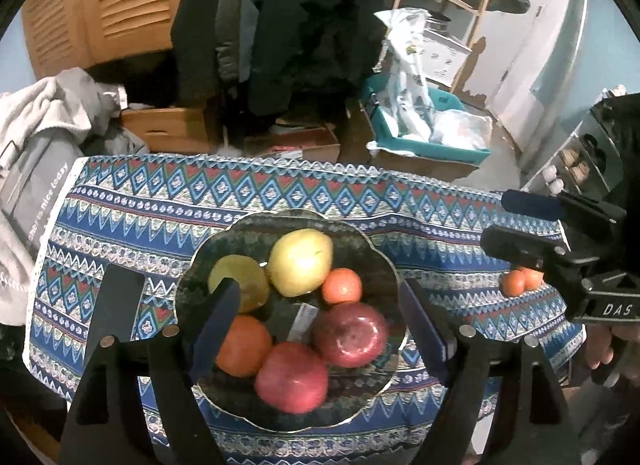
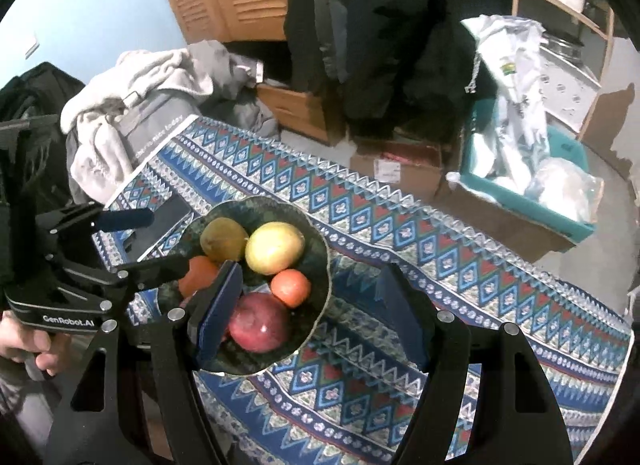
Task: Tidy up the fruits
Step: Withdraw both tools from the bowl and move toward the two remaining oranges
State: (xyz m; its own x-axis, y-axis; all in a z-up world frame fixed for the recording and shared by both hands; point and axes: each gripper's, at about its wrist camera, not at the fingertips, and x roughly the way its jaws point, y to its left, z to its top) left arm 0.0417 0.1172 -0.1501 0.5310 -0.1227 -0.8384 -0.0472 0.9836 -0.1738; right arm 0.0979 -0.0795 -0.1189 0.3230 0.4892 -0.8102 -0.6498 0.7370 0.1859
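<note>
A dark scalloped glass bowl (image 1: 256, 225) (image 2: 316, 237) sits on the patterned cloth. It holds a yellow apple (image 1: 300, 261) (image 2: 274, 247), a green-brown fruit (image 1: 240, 281), a tangerine (image 1: 342, 285), an orange (image 1: 244, 345) and two red apples (image 1: 350, 333) (image 1: 292, 377). Two small tangerines (image 1: 520, 281) lie on the cloth to the right of the bowl. My left gripper (image 1: 320, 325) (image 2: 148, 243) hangs open above the bowl with nothing gripped. My right gripper (image 2: 310, 317) (image 1: 520, 229) is open and empty over the bowl's right edge.
A flat black slab (image 1: 120, 297) lies on the cloth left of the bowl. Beyond the table's far edge are cardboard boxes (image 1: 172, 129), a teal bin (image 1: 432, 137) of plastic bags, hanging dark coats and a pile of grey clothes (image 1: 44, 113).
</note>
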